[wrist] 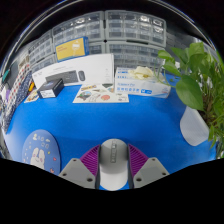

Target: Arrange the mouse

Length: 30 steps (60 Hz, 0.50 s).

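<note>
Seen from just above a blue table (120, 120), with the gripper (113, 170) held low and level, pointing forward across the surface. Both fingers (80, 170) closed in on a grey-white mouse (113, 160), the purple pads (92, 158) pressing against its left and right sides, no gap visible on either side. Mouse lying lengthwise between the fingers, scroll wheel toward the far side; cannot tell whether lifted or resting on the table. No hand or sleeve of the person visible.

Left of the fingers, a round light-blue mat (40, 148) flat on the table. Further ahead, a printed sheet (100, 95) lying flat, and behind it a long white box (75, 70) standing up. Beside that, a small dark box (51, 87). To the right, a white-blue box (140, 88). A green plant (200, 75) in a white pot (195, 127) at the right, well apart from the mouse. Transparent drawer units (110, 35) along the back.
</note>
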Each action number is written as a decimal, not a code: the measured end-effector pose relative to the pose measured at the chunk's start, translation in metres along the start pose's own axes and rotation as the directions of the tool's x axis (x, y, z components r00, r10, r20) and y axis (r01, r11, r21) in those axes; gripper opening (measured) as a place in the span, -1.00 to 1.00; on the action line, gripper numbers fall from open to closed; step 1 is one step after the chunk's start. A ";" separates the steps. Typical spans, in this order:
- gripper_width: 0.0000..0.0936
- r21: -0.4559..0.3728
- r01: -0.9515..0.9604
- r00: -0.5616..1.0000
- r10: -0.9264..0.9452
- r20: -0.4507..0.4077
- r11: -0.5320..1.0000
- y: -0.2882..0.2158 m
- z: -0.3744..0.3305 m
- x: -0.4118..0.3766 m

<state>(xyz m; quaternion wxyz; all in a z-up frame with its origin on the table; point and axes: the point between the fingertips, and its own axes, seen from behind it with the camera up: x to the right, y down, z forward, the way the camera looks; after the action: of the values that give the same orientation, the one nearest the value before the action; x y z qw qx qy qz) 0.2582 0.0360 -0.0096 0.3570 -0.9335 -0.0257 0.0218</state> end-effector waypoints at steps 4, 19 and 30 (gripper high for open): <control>-0.16 -0.012 -0.019 1.000 0.019 -0.005 1.000 -0.001 0.000 0.000; -0.15 0.127 -0.085 0.992 0.096 -0.083 0.988 -0.085 -0.062 -0.010; -0.16 0.261 -0.061 0.992 0.088 -0.094 0.963 -0.150 -0.120 -0.084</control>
<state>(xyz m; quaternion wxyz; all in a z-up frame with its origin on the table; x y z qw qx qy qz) 0.1770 0.0627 0.1820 0.4750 -0.8793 0.0314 -0.0106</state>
